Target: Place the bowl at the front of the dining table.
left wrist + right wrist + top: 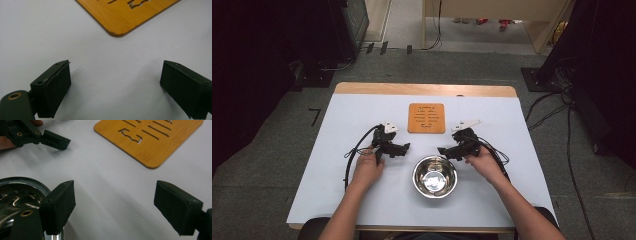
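A shiny steel bowl [435, 176] stands on the white table [362, 200] between my two hands; its rim [22, 182] shows at the lower left of the right gripper view. A square wooden trivet [426, 118] with slots cut through it lies flat behind the bowl, and is seen as the trivet [125, 15] and the trivet [152, 140] from the grippers. My left gripper [404, 148] rests left of the bowl, open, nothing between its jaws. My right gripper [442, 151] sits at the bowl's upper right, open and empty. The left gripper [53, 141] also shows across the table.
Cables [354, 150] trail from both grippers over the table. The table's wooden far edge [427, 90] borders grey floor, with dark equipment [272, 50] and cables at both sides.
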Motion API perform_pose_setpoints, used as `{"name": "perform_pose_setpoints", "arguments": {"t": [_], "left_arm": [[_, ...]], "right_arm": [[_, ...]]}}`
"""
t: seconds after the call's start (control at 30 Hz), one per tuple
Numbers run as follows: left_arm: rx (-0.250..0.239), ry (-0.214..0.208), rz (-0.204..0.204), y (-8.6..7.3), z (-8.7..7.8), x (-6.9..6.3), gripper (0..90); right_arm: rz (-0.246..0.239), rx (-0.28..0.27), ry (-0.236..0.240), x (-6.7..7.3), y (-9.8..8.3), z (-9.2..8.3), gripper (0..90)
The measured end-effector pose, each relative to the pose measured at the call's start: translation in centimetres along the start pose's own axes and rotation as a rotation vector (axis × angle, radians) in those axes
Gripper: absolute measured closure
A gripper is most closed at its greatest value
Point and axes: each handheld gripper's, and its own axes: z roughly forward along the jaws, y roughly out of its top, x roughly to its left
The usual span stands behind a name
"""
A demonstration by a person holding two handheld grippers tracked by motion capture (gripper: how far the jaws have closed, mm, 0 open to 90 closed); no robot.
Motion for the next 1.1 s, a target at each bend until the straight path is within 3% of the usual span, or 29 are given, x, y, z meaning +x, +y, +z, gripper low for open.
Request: {"name": "perform_pose_setpoints", "arguments": {"t": [0.87,1.1], "left_arm": [[0.000,0.000,0.000,0.0,0.0,0.0,9.6],[0.000,0.000,0.000,0.0,0.0,0.0,9.6]], "right_arm": [[-0.045,-0.004,0.047,1.7,0.0,-0.3,17.6],[-0.055,-0.007,0.118,2.2,0.0,-0.2,17.2]]}}
